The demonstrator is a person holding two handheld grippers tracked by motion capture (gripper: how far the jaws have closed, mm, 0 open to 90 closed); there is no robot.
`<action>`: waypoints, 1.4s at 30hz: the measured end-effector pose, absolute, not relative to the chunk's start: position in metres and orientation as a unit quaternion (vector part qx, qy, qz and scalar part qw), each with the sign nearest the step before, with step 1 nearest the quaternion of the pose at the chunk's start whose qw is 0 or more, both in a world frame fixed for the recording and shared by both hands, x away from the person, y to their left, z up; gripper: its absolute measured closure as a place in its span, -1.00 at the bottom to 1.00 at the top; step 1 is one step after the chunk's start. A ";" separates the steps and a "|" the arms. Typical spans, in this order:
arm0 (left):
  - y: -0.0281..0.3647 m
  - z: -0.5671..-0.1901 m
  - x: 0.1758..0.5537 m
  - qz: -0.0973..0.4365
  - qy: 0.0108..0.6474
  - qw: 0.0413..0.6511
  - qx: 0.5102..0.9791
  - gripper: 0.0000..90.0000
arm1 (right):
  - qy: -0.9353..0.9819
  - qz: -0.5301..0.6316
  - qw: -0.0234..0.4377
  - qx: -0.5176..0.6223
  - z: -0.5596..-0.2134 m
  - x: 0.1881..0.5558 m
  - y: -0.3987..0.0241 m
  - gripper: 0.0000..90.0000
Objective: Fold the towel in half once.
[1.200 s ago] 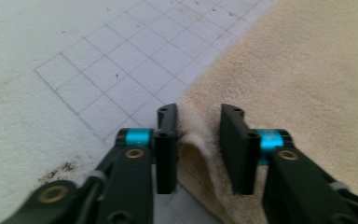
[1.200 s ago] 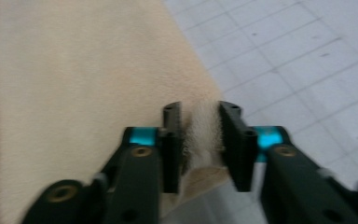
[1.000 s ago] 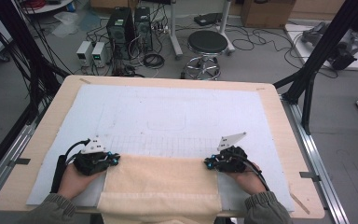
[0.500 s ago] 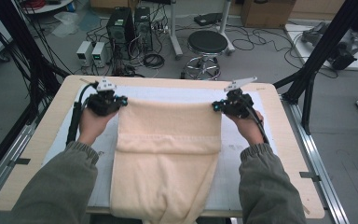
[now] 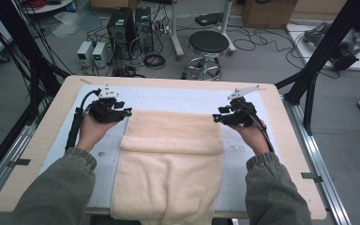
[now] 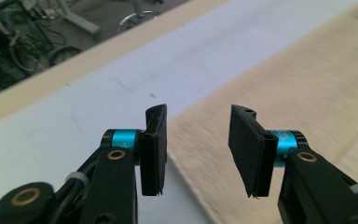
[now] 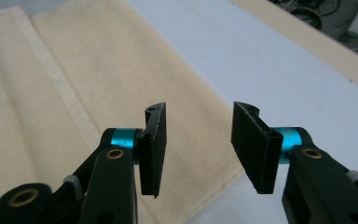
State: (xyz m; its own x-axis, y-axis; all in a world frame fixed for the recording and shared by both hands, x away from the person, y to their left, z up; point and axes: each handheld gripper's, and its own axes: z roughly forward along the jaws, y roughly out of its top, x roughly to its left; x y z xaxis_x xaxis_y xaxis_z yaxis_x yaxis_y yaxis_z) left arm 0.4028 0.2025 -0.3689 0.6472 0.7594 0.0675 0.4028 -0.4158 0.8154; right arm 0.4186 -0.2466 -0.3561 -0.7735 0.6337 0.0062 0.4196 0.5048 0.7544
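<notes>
A cream towel [image 5: 168, 164] lies on the pale mat [image 5: 248, 154] that covers the table [image 5: 42, 140], folded so that its far part is doubled back – the folded edge runs across the mat toward twelve o'clock, and the lower end hangs over the near table edge at six o'clock.

The left gripper [image 5: 124, 111] hovers at the towel's ten o'clock corner, and the right gripper [image 5: 217, 118] at its two o'clock corner. Both have just been opening and now stand released – nothing is between the jaws.

In the left gripper view the left gripper [image 6: 198, 149] shows its jaws apart above the towel [image 6: 307, 93] edge. In the right gripper view the right gripper [image 7: 198, 149] is likewise parted over the towel [image 7: 98, 70] corner.
</notes>
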 end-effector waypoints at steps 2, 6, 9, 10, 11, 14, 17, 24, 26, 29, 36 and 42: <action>0.202 -0.376 0.395 0.210 0.349 0.408 0.817 0.23 | 0.858 0.389 0.131 0.308 -0.363 0.410 -0.246 0.12; 0.204 -0.390 0.377 0.195 0.333 0.414 0.824 0.18 | 0.859 0.393 0.122 0.306 -0.377 0.395 -0.245 0.04; 0.206 -0.399 0.367 0.186 0.327 0.415 0.829 0.15 | 0.860 0.395 0.120 0.301 -0.385 0.384 -0.243 0.04; 0.207 -0.402 0.365 0.185 0.327 0.414 0.829 0.12 | 0.860 0.397 0.120 0.299 -0.388 0.382 -0.243 0.03; 0.208 -0.404 0.362 0.182 0.325 0.413 0.831 0.10 | 0.864 0.388 0.108 0.302 -0.391 0.380 -0.241 0.01; 0.210 -0.411 0.358 0.179 0.324 0.408 0.835 0.08 | 0.880 0.361 0.101 0.292 -0.397 0.376 -0.235 0.04; 0.209 -0.418 0.357 0.171 0.324 0.403 0.838 0.09 | 0.885 0.353 0.101 0.285 -0.399 0.374 -0.229 0.05; 0.202 -0.424 0.355 0.163 0.314 0.392 0.849 0.15 | 0.875 0.369 0.120 0.290 -0.414 0.364 -0.235 0.11; 0.200 -0.427 0.355 0.161 0.309 0.382 0.856 0.22 | 0.876 0.365 0.112 0.293 -0.420 0.363 -0.238 0.12; 0.196 -0.429 0.354 0.162 0.300 0.369 0.865 0.37 | 0.884 0.353 0.103 0.288 -0.426 0.364 -0.234 0.31; 0.192 -0.427 0.349 0.181 0.285 0.363 0.868 0.92 | 0.893 0.349 0.097 0.266 -0.424 0.362 -0.229 0.80; 0.203 -0.412 0.343 0.197 0.295 0.393 0.849 0.99 | 0.885 0.375 0.120 0.247 -0.404 0.350 -0.232 0.85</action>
